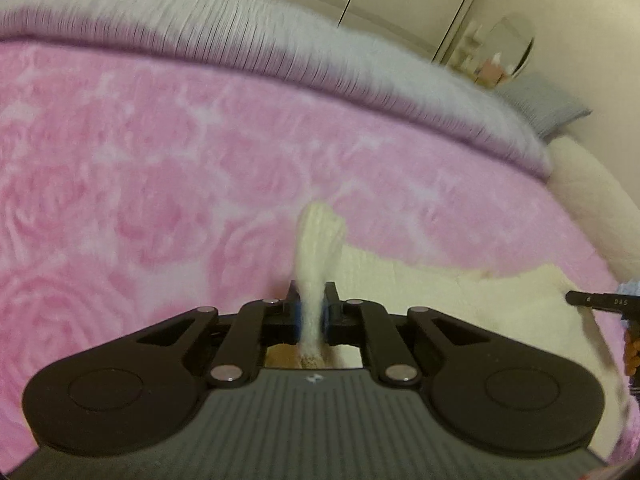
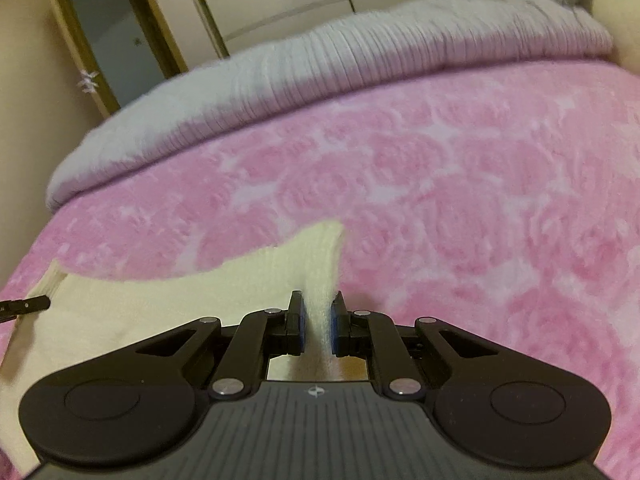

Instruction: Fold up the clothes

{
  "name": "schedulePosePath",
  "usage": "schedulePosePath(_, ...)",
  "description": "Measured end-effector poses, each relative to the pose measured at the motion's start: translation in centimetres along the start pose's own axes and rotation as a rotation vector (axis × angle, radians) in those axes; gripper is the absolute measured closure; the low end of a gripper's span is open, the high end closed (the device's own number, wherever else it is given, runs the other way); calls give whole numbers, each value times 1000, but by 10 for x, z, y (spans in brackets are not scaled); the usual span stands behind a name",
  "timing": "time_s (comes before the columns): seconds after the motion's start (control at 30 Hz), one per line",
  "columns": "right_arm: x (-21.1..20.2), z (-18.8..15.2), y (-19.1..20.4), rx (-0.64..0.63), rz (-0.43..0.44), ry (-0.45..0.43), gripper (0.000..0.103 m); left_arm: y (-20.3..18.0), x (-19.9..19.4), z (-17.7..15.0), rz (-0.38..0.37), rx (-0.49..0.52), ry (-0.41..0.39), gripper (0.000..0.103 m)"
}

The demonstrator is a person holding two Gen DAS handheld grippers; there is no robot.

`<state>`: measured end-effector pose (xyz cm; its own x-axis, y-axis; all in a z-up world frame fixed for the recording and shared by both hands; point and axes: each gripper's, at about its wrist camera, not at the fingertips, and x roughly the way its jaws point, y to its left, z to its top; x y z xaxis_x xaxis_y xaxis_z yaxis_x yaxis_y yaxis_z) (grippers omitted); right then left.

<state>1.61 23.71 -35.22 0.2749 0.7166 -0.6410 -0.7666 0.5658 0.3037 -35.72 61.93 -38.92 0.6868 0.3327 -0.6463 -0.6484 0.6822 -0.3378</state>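
Cream knit garment point(image 2: 168, 304) spread over the pink rose-patterned blanket point(image 2: 460, 200) on the bed, lifted at two points. Left gripper point(image 1: 311, 312) clamped narrow on a bunched strip; right gripper point(image 2: 318, 322) pinching a thicker corner. Risks: slipping out of the thin left pinch under pull, uneven tension skewing the fold, fuzzy blanket dragging the trailing cloth. Legible writing: only "DAS" on the other gripper's finger at the left view's right edge.

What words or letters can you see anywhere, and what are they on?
"DAS": small pale letters on the right gripper's black finger, at the left wrist view's right edge.
A small pale logo mark on the left gripper body and on the right gripper body: a symbol, no letters.
Nothing else readable.
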Motion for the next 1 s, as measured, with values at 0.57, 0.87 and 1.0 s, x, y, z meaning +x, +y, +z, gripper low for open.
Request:
schedulePosePath(0.57, -68, -95, -19, 381, 9, 48, 45, 36, -187, -141, -56, -462, 21, 69)
schedulePosePath(0.87, -133, -190, -28, 774, 183, 89, 45, 33, -181, -206, -185, -806, -47, 58)
schedulePosePath(1.0, -116, -187, -23, 802, 171, 33, 44, 37, -165, -205, -166, -873, -91, 57)
